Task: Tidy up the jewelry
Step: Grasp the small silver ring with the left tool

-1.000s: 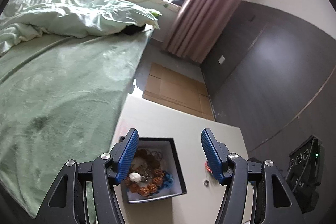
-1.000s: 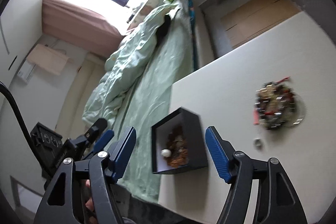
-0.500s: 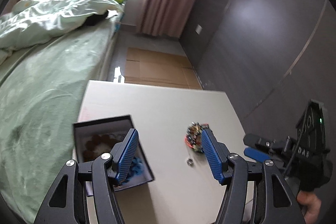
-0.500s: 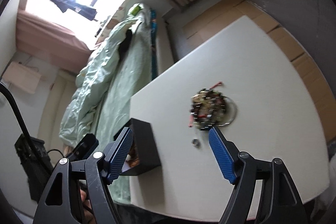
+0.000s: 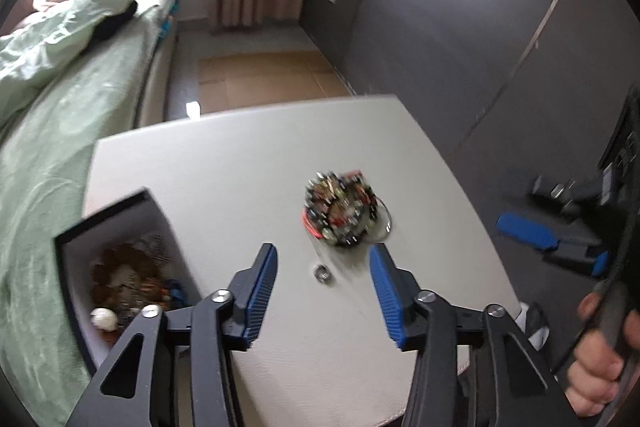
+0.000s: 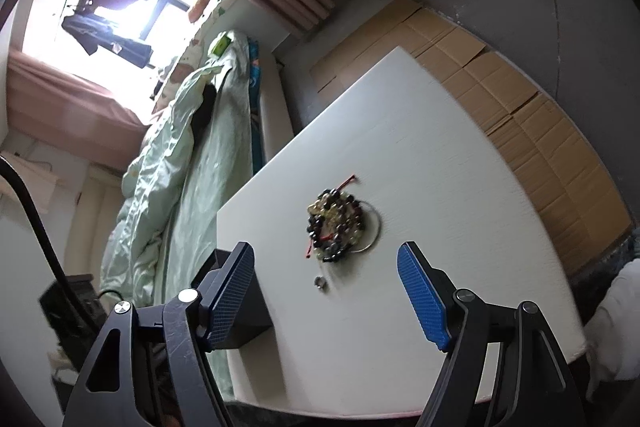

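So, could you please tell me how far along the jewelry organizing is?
Partly done: the black box already holds several bead bracelets. Nothing is in hand: the left claw, whose jaws have just been closing, and the right claw are both empty. Left on the table: the bracelet pile and a small ring.

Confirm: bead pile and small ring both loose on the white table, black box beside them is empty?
Not empty. The left wrist view shows the black box already holding beaded jewelry and a white bead. The rest stands: the bead pile and small ring lie loose on the white table.
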A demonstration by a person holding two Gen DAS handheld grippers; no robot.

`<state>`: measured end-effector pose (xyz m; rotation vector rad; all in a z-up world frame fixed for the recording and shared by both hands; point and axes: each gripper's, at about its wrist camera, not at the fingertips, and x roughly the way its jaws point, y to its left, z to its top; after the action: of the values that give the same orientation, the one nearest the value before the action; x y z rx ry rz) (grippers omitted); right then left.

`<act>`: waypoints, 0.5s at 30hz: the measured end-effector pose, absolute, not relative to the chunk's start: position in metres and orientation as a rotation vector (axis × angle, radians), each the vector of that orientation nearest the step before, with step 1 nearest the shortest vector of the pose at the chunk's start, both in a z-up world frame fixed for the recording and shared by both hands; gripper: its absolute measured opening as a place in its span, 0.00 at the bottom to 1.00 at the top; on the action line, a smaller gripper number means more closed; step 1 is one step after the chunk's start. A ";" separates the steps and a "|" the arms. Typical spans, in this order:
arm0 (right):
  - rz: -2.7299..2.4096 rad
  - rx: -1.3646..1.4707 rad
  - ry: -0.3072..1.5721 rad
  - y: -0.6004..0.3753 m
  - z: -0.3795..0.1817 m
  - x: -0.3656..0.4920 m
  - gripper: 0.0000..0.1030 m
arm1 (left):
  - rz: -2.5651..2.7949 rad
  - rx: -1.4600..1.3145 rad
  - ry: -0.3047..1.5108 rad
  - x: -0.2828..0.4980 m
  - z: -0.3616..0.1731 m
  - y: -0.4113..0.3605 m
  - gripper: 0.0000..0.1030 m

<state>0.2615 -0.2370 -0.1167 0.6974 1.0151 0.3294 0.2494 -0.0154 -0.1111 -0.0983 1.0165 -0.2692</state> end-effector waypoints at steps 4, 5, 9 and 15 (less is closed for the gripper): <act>0.310 0.712 0.988 -0.249 -0.113 0.259 0.73 | -0.268 -0.069 1.086 0.258 -0.129 -0.028 0.38; 0.306 0.714 0.984 -0.251 -0.113 0.259 0.73 | -0.267 -0.065 1.098 0.261 -0.132 -0.030 0.36; 0.301 0.720 0.977 -0.257 -0.112 0.258 0.73 | -0.259 -0.049 1.138 0.268 -0.145 -0.035 0.32; 0.299 0.728 0.973 -0.261 -0.112 0.257 0.73 | -0.253 -0.013 1.165 0.273 -0.158 -0.042 0.31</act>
<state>0.2574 -0.2615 -0.1123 0.7279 0.9729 0.2985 0.2734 -0.0423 -0.1582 -0.0127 1.1648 -0.2533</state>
